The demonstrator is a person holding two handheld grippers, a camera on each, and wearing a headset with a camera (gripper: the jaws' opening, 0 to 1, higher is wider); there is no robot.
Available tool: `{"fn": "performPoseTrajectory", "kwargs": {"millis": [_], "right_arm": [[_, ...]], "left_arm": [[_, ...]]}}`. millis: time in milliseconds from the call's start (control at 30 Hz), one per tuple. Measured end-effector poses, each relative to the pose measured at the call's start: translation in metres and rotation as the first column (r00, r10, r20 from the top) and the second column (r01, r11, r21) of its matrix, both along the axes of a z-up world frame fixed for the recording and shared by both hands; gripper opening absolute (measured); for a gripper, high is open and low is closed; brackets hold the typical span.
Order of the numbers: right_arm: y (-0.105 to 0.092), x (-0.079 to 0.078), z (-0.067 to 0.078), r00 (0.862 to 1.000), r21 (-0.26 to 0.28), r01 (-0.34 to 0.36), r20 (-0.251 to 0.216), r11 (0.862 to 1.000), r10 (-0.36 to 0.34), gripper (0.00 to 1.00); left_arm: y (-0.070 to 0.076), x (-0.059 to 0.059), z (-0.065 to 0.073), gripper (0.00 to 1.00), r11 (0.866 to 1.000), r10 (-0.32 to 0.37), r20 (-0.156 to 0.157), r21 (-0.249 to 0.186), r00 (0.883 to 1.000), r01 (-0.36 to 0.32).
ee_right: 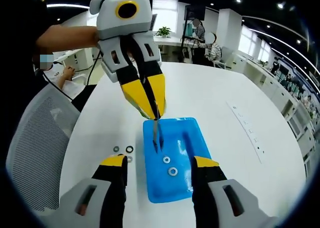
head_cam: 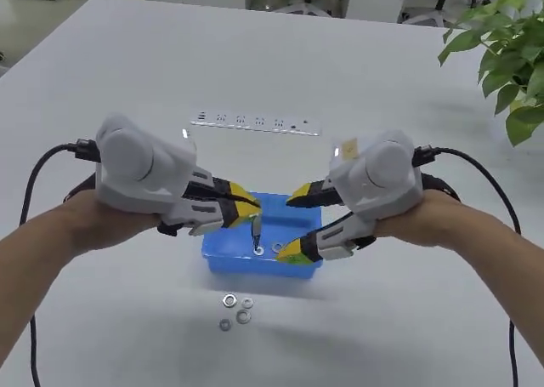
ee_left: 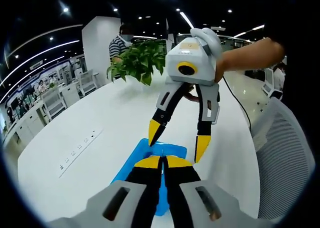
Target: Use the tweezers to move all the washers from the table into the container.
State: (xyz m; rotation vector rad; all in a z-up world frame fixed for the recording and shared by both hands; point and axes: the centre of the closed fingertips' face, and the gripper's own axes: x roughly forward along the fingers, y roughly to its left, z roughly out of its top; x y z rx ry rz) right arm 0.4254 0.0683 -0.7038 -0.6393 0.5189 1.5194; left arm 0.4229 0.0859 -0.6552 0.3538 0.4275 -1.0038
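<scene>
Power strip lies well behind the container.

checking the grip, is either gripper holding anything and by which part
The left gripper is shut on the tweezers by their upper end, tips down over the container. The right gripper is open, empty.

No legible text, brand, number or sign found in any view.
Power strip, mid-tabletop, long side parallel to near edge: small dark marks beside sockets, too small for me to read.
Pale sticker on housing of my right gripper: looks blank; any print too blurred to tell.
Wall panels and office furniture beyond table edges: no readable signs or lettering.
</scene>
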Motion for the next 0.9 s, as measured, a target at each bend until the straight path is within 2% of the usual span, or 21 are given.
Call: {"fn": "performPoseTrajectory", "kwargs": {"millis": [267,667,900], "right_arm": [[-0.011,-0.008,0.004,0.999,0.024,0.040,-0.022,0.999,-0.039,0.59],[-0.019,-0.015,0.009,0.997,0.050,0.075,-0.021,0.996,-0.074,0.66],[-0.022,-0.020,0.006,0.996,0.051,0.084,-0.023,0.995,-0.083,0.69]], "left_arm": [[0.001,-0.004,0.008,0.05,1.000,0.004,0.002,-0.004,1.000,-0.004],[0.003,-0.011,0.018,0.05,1.000,0.007,0.003,-0.002,1.000,-0.007],[0.007,-0.015,0.025,0.05,1.000,0.017,0.005,-0.004,1.000,-0.017]]}}
